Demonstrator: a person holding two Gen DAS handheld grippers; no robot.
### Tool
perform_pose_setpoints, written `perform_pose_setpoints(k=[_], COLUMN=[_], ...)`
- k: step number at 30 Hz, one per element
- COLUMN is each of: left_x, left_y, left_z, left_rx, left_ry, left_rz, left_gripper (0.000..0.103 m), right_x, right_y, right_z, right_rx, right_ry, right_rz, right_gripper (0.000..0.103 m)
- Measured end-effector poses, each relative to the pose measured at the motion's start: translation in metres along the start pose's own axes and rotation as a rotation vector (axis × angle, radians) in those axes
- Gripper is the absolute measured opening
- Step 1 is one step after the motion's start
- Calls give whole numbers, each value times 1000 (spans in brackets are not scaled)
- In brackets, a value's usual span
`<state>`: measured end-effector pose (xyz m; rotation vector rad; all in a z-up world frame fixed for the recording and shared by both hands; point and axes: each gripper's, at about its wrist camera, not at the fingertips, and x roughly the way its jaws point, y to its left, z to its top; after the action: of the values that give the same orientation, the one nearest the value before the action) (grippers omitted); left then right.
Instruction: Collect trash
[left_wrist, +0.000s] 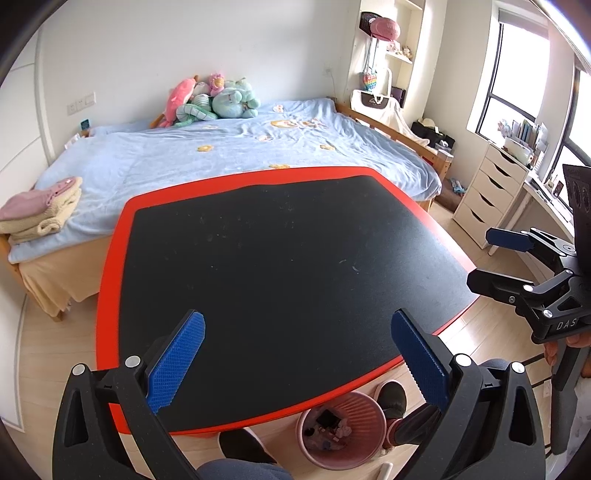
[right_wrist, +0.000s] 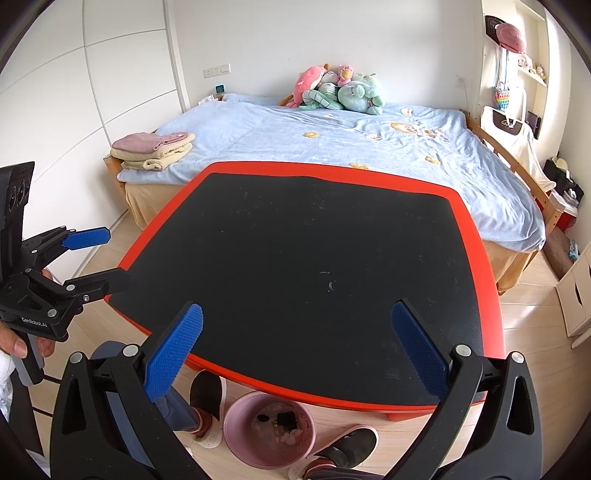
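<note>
A: Status? 
B: Left gripper (left_wrist: 297, 363) and right gripper (right_wrist: 297, 360) released, empty; trash sits in pink bin (right_wrist: 242, 417) below both.
A: Risk? 
B: Table edge (right_wrist: 325, 400) overhangs bin; a descending gripper may strike it.

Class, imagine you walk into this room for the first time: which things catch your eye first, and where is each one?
The red-rimmed table with its black top fills the middle, in front of a bed under a light blue cover. Below the table's near edge a pink bin stands on the floor with scraps inside. The left hand-held gripper and right hand-held gripper hang open above the table, holding nothing.
</note>
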<state>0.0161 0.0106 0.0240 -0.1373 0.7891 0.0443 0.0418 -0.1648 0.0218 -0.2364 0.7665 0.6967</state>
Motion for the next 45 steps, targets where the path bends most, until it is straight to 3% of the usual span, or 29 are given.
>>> perform_pose_setpoints(k=[45], left_x=[2], left_y=[-5], left_z=[-1], left_rx=[9], left_ry=[9], left_rz=[-5], left_gripper=[97], right_x=[3], right_y=[-2], right_z=[-1], right_rx=[-9], right_ry=[13], right_rz=[-10], right_gripper=[100])
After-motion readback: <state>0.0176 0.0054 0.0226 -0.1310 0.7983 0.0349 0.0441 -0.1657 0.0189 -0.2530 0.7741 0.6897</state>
